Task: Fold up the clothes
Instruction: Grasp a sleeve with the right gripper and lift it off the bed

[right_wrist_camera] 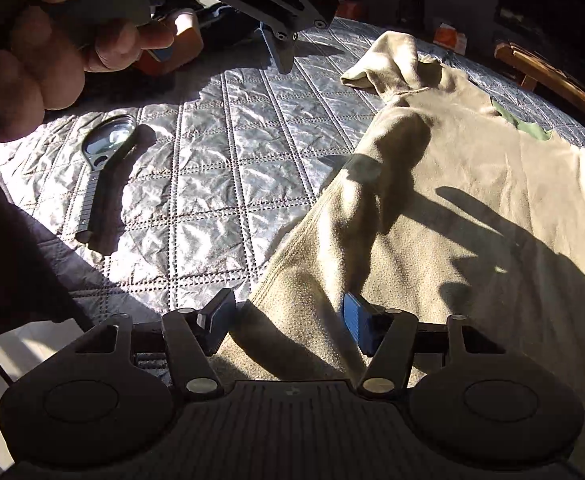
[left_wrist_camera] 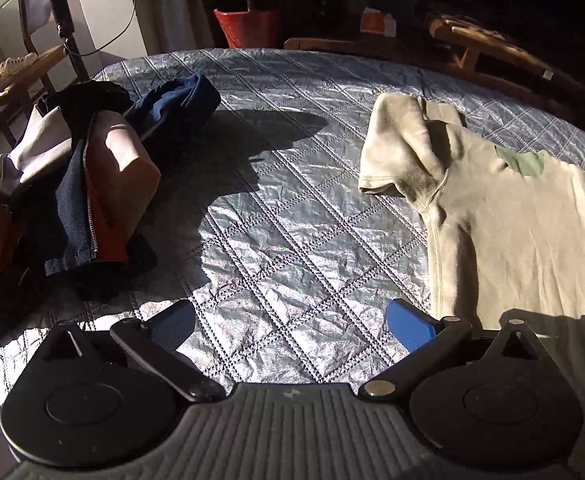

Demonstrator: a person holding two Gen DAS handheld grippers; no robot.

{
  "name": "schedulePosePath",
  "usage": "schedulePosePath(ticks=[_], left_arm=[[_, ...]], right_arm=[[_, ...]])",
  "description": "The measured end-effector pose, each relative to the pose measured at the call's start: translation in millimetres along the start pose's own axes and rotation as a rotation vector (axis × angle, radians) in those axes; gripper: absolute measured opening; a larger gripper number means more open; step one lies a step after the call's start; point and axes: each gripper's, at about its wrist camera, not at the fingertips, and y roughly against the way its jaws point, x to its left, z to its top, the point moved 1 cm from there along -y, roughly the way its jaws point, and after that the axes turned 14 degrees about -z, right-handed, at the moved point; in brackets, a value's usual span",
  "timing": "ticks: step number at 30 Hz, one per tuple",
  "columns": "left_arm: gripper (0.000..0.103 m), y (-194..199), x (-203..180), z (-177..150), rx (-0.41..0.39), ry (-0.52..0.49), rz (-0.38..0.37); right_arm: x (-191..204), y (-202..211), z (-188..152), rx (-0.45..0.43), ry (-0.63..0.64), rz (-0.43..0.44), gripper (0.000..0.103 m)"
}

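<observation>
1. Left wrist view: the left tongs point(left_wrist_camera: 292, 322) are spread wide, and nothing is between them. Only the silver quilted cover point(left_wrist_camera: 276, 216) lies below the gap.
2. The cream shirt point(left_wrist_camera: 504, 224) lies on the right side of the cover. Its short sleeve point(left_wrist_camera: 396, 152) points to the far left, and a green patch point(left_wrist_camera: 522, 162) shows at the neck.
3. The near edge of the shirt comes close to the right blue pad point(left_wrist_camera: 410, 326). I cannot tell if they touch.
4. A pile of clothes point(left_wrist_camera: 80, 192) sits on the left, well apart from the shirt. It has dark blue, white and orange pieces in it.
5. Far off, past the cover, stand a red pot point(left_wrist_camera: 248, 26) and a wooden chair point(left_wrist_camera: 20, 68).
6. Right wrist view: the right tongs point(right_wrist_camera: 288, 314) are partly spread. A raised fold of the cream shirt point(right_wrist_camera: 452, 208) lies between the pads. The right pad point(right_wrist_camera: 352, 320) is just beside the cloth, but the pads do not press on it.
7. The shirt fills the right side and runs away to the far side.
8. A magnifying glass point(right_wrist_camera: 106, 152) lies on the cover on the left, apart from the shirt.
9. At the top left, a hand point(right_wrist_camera: 52, 52) holds the left tongs point(right_wrist_camera: 282, 50) above the cover.
</observation>
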Motion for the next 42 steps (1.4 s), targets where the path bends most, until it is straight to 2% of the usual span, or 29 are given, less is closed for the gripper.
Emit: schedulePosePath(ticks=[2,3,7,9,10,11,12,13,14,15,16,18,22,24,25,26,28,30,31,33,36,38,40,42], left_arm=[[0.102,-3,-2,-2,0.007,-0.007,0.007],[0.102,-5,-2,-3,0.014,-0.013,0.011],[0.102,-2,1,-2,0.006,-0.007,0.007],[0.102,1,0,0,-0.005,0.003,-0.002],[0.102,1,-1,0,-0.006,0.001,-0.009],[0.102,0,-4,-1,-0.002,-0.012,-0.011],[0.102,-2,-7,-2,0.004,-0.025,-0.009],[0.102,-3,-9,-3,0.011,-0.034,-0.009],[0.102,-5,-11,-4,0.017,-0.043,-0.009],[0.102,-6,-12,-5,0.019,-0.046,-0.011],[0.102,-7,-13,-6,0.021,-0.051,-0.008],[0.102,-10,-15,-7,0.030,-0.057,-0.005],[0.102,-14,-21,-12,0.045,-0.079,-0.001],[0.102,-17,-23,-14,0.052,-0.090,0.002],[0.102,-19,-24,-15,0.056,-0.095,0.004],[0.102,-20,-25,-15,0.058,-0.097,0.004],[0.102,-21,-30,-15,0.059,-0.103,0.000],[0.102,-22,-35,-15,0.058,-0.113,-0.005],[0.102,-24,-38,-16,0.062,-0.121,-0.006],[0.102,-28,-43,-18,0.070,-0.137,-0.009],[0.102,-34,-48,-22,0.091,-0.161,-0.005],[0.102,-36,-49,-24,0.095,-0.168,-0.003],[0.102,-38,-49,-25,0.099,-0.170,0.002],[0.102,-40,-50,-26,0.103,-0.171,0.001]], right_arm=[[2,1,4,0.000,-0.022,-0.007,0.033],[2,2,7,0.005,-0.040,0.001,0.005],[-2,-6,12,0.028,-0.169,0.098,0.005],[1,-5,12,0.023,-0.175,0.145,0.008],[2,-3,11,0.022,-0.175,0.166,0.018],[0,1,10,0.017,-0.184,0.192,0.020],[-10,6,9,0.005,-0.220,0.221,0.021],[-25,12,8,-0.007,-0.278,0.241,0.027],[-41,16,8,-0.017,-0.342,0.254,0.034],[-64,18,6,-0.028,-0.420,0.247,0.054],[-91,19,4,-0.042,-0.503,0.227,0.065],[-152,17,-1,-0.067,-0.675,0.172,0.066],[-293,6,-29,-0.112,-0.984,-0.068,0.065],[-348,-1,-41,-0.102,-1.012,-0.224,0.064],[-369,-5,-43,-0.081,-0.982,-0.306,0.063],[-382,-11,-44,-0.059,-0.942,-0.342,0.061],[-404,-25,-49,-0.039,-0.951,-0.305,0.059],[-420,-38,-57,-0.044,-1.052,-0.256,0.059],[-429,-45,-62,-0.050,-1.096,-0.257,0.057],[-448,-57,-72,-0.076,-1.210,-0.318,0.059],[-472,-72,-85,-0.113,-1.346,-0.343,0.059],[-482,-83,-86,-0.110,-1.353,-0.359,0.060],[-489,-92,-82,-0.128,-1.327,-0.359,0.068],[-494,-99,-78,-0.145,-1.308,-0.372,0.069]])
